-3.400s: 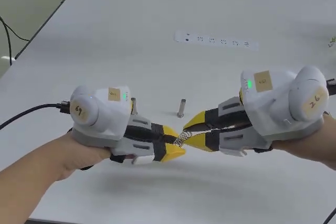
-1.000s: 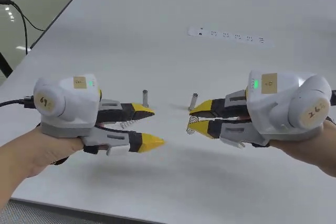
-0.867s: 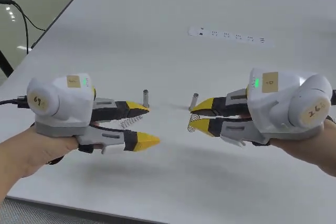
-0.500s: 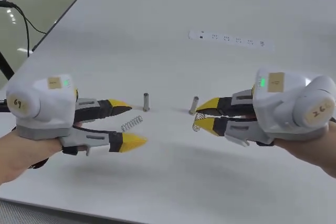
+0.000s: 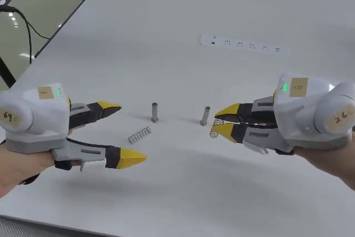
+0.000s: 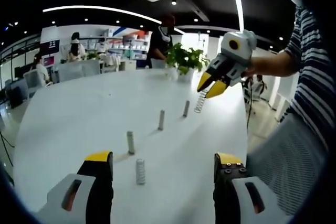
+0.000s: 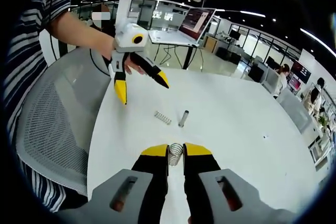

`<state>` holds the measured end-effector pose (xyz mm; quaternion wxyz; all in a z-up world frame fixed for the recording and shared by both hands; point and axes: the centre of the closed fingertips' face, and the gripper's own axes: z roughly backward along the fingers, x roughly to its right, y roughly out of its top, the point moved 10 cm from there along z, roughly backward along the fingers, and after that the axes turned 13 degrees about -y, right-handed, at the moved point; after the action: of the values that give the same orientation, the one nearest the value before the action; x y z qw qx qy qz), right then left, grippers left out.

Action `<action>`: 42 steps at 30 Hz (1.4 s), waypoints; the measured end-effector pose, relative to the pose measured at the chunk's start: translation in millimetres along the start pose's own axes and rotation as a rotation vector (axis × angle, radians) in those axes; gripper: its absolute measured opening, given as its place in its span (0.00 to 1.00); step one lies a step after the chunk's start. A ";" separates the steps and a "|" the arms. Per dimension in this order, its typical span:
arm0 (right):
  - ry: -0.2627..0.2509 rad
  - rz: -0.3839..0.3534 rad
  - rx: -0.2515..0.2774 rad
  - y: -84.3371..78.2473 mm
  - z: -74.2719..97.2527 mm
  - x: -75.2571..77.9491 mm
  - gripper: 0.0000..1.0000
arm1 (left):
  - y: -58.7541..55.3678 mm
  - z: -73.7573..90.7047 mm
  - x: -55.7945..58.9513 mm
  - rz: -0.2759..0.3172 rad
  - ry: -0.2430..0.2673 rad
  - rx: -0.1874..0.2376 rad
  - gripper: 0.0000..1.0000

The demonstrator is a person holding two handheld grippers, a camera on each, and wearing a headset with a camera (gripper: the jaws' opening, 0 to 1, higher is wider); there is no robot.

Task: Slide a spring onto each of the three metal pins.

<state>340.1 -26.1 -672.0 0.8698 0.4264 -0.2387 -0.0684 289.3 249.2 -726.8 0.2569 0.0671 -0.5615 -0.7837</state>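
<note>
Spring (image 7: 176, 153) is pinched in the nearly shut right gripper (image 5: 216, 122), just beside a pin (image 5: 206, 116); threading is judged in hand, so alignment over its top is needed. The left gripper (image 6: 163, 157) is held wide open, empty.

Left gripper (image 5: 132, 132) partly beyond edge

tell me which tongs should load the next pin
Right: the right tongs hold a spring beside a pin; the left tongs are open and empty, the loose spring lying on the table.
</note>
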 end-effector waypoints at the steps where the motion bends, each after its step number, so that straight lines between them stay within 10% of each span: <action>1: -0.002 -0.003 -0.001 -0.4 -0.2 1.1 0.07 | -0.4 0.4 0.0 0.003 -0.002 -0.001 0.77; 13: -0.039 -0.022 -0.008 -0.2 -5.6 15.5 0.07 | -6.0 5.7 -1.1 0.045 0.031 0.005 0.98; 42: -0.108 -0.137 -0.038 -1.2 -45.1 53.5 0.07 | -2.9 6.3 -3.3 0.042 0.029 0.011 0.98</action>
<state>408.5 -12.1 -677.4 0.8569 0.4207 -0.2543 -0.1552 288.8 256.9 -727.7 0.2808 0.0680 -0.5633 -0.7741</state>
